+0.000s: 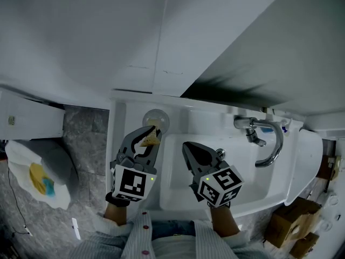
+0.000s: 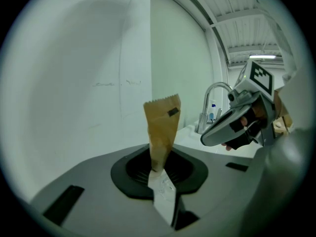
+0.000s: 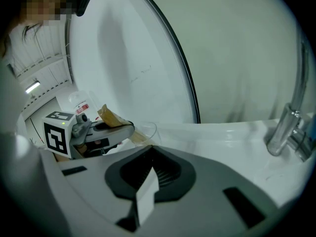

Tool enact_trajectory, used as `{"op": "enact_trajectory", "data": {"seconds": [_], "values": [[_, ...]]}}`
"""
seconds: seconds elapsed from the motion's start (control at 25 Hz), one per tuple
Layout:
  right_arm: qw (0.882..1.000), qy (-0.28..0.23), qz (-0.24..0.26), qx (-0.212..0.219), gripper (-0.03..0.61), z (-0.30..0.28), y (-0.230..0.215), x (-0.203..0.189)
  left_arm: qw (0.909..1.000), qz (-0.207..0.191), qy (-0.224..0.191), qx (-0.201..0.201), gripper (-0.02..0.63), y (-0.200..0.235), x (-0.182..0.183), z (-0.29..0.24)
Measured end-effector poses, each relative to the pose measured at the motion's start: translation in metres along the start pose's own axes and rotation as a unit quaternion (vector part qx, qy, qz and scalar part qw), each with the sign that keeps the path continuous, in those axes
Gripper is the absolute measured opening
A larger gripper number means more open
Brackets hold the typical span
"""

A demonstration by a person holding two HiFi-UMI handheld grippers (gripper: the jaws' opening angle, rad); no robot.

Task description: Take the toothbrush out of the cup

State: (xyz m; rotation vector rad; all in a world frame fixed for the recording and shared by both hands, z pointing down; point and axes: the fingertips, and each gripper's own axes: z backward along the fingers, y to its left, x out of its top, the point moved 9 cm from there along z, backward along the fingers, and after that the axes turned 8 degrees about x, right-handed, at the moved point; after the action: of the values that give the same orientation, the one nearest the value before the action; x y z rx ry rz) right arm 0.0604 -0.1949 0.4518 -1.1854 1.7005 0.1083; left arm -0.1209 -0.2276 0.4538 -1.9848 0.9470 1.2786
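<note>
A toothbrush in a brown paper wrapper [image 1: 152,140] leans out of a clear cup [image 1: 156,118] on the sink's left back corner. My left gripper [image 1: 149,135] is shut on the wrapper's upper part. In the left gripper view the toothbrush [image 2: 161,130] stands upright between the closed jaws of the left gripper [image 2: 161,176], and the cup is hidden below them. The right gripper view shows the cup [image 3: 144,131] with the wrapper slanting out of it. My right gripper [image 1: 190,148] hovers over the basin, shut, with nothing in it, a hand's width right of the cup.
A white sink [image 1: 178,182] fills the middle, with a chrome faucet [image 1: 265,135] at its back right and a small bottle [image 1: 285,125] beside it. A toilet [image 1: 39,172] stands to the left. Cardboard boxes [image 1: 291,228] sit on the floor at the right. A wall rises behind.
</note>
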Motion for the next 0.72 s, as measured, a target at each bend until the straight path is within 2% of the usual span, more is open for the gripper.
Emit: {"op": "enact_trajectory", "data": {"seconds": [0.72], "values": [[1.000, -0.008, 0.009, 0.006, 0.011, 0.002, 0.006, 0.002, 0.9998, -0.004, -0.016, 0.008, 0.045, 0.003, 0.016, 0.008]]}}
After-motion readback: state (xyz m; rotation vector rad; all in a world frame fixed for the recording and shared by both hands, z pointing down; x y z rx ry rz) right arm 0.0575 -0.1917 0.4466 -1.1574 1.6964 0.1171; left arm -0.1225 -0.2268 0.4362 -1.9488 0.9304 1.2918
